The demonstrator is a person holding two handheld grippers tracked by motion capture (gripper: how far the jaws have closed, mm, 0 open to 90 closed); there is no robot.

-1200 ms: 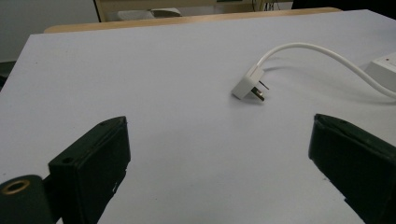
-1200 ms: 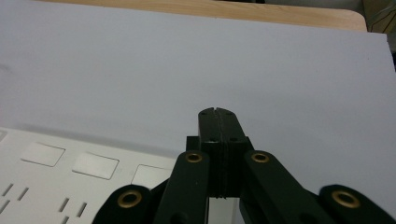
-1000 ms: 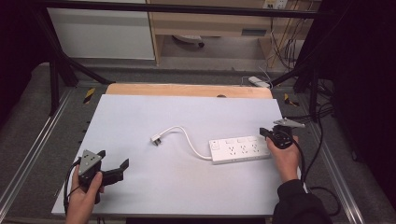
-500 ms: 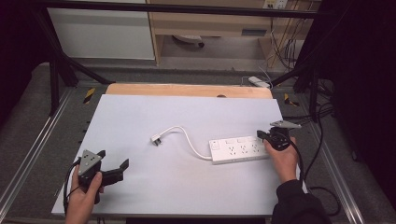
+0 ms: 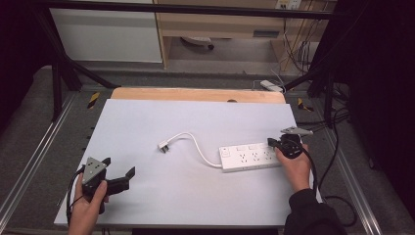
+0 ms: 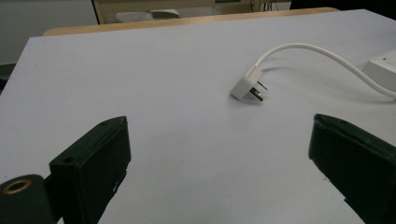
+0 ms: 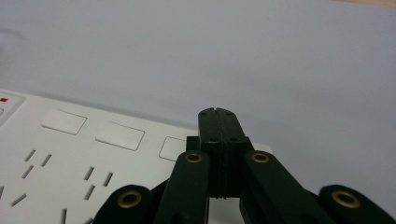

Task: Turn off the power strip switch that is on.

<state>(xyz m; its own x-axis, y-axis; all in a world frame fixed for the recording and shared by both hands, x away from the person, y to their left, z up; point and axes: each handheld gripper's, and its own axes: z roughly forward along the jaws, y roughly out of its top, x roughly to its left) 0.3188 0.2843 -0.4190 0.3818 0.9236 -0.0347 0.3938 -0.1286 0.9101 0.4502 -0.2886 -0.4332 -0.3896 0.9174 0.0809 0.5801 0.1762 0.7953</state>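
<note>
**Meanwhile: right jaws closed over the power strip's end, left jaws wide apart**

Meanwhile, a white power strip [image 5: 249, 157] lies flat on the white tabletop [image 5: 195, 117], toward the right edge and roughly midway between the near and far edges. Its white cord [image 5: 195, 147] curves from the strip's left end toward the middle of the tabletop and ends in a white plug [image 5: 164, 146], which lies on its side with its metal prongs [image 6: 258, 91] showing in the left gripper view.

The right gripper [image 5: 279, 144], held in the person's right hand [image 5: 294, 166], sits at the strip's right end. In the right gripper view its jaws are pressed together with nothing between them, their tips over the strip's end near a row of square rocker switches [image 7: 119, 135]; whether they touch the strip cannot be told.

The left gripper [image 5: 120, 178], held in the left hand [image 5: 90, 203], rests near the tabletop's near left corner, well apart from the plug. Its jaws stand wide apart and hold nothing, pointing toward the plug.
</note>
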